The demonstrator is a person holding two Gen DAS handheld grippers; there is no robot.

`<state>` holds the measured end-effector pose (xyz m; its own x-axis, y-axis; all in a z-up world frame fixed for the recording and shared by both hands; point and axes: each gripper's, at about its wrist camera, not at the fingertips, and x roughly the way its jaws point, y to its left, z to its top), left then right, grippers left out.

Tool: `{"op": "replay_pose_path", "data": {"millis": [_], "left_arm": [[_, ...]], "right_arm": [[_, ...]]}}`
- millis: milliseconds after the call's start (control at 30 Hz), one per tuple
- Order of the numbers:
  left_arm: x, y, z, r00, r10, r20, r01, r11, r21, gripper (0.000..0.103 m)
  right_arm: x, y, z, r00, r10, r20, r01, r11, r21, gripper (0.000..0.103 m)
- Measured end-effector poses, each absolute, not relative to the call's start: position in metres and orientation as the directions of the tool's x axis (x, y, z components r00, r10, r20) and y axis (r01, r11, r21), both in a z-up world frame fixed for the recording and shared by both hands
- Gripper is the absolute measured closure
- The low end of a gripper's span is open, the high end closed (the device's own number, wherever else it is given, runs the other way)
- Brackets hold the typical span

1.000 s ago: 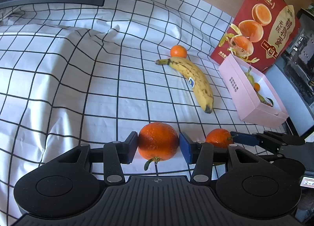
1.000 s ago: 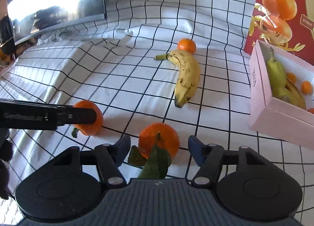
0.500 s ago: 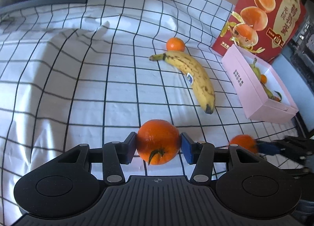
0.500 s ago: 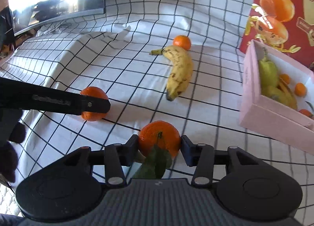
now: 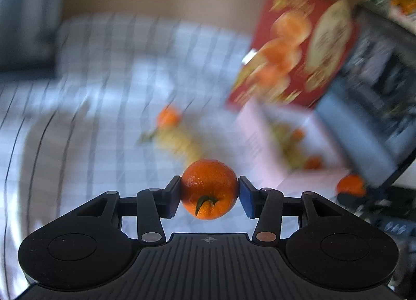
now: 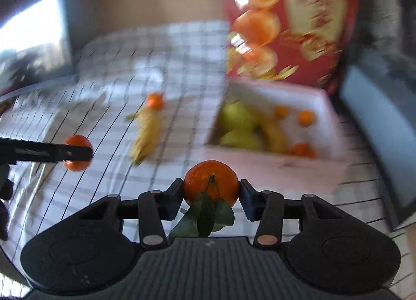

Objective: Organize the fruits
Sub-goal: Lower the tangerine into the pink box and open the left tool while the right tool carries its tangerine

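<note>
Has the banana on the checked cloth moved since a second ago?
No. The banana lies with its stem by the small orange, left of the pink box, as before; only the cameras moved.

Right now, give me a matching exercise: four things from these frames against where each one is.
Things:
1. leafy orange
2. leafless orange
3. banana
4. pears

Places:
A. in the pink box
B. on the cloth
C. in the left gripper
D. in the right gripper

Pairs: 1-D, 2-C, 3-B, 4-A
</note>
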<state>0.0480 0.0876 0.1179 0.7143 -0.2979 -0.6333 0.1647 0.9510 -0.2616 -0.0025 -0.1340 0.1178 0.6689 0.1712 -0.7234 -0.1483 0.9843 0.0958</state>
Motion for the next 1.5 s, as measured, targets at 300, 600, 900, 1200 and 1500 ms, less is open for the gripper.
{"op": "replay_pose_path", "data": {"millis": [300,600,900,1200,1500], "left_arm": [[0.144,-0.034,0.177,0.612,-0.532,-0.585,0.406,0.846,-0.345,0.051],[0.232,-0.116,0.103,0.516,-0.456,-0.725,0.282,0.89,-0.359,0.051],[0.285,-0.097,0.078,0.523,-0.141,-0.84,0.183,0.982,-0.051,0.051],[0.283,-0.107,0.067,0.539,-0.106,-0.836,0.234,0.972,0.028,0.053],[0.228,-0.052,0.106,0.629,-0.264,-0.731,0.158,0.964,-0.212,0.054]], "right_arm": [[-0.012,-0.213,0.161,0.78,0.115,-0.615,-0.101,0.993,0.057,0.057],[-0.025,-0.271,0.118,0.735,0.116,-0.668,-0.049,0.992,0.119,0.057],[-0.021,-0.31,0.088,0.707,0.13,-0.695,-0.006,0.984,0.179,0.057],[-0.008,-0.315,0.084,0.706,0.157,-0.691,-0.039,0.982,0.184,0.057],[0.016,-0.298,0.103,0.726,0.216,-0.653,-0.11,0.974,0.2,0.057]]}}
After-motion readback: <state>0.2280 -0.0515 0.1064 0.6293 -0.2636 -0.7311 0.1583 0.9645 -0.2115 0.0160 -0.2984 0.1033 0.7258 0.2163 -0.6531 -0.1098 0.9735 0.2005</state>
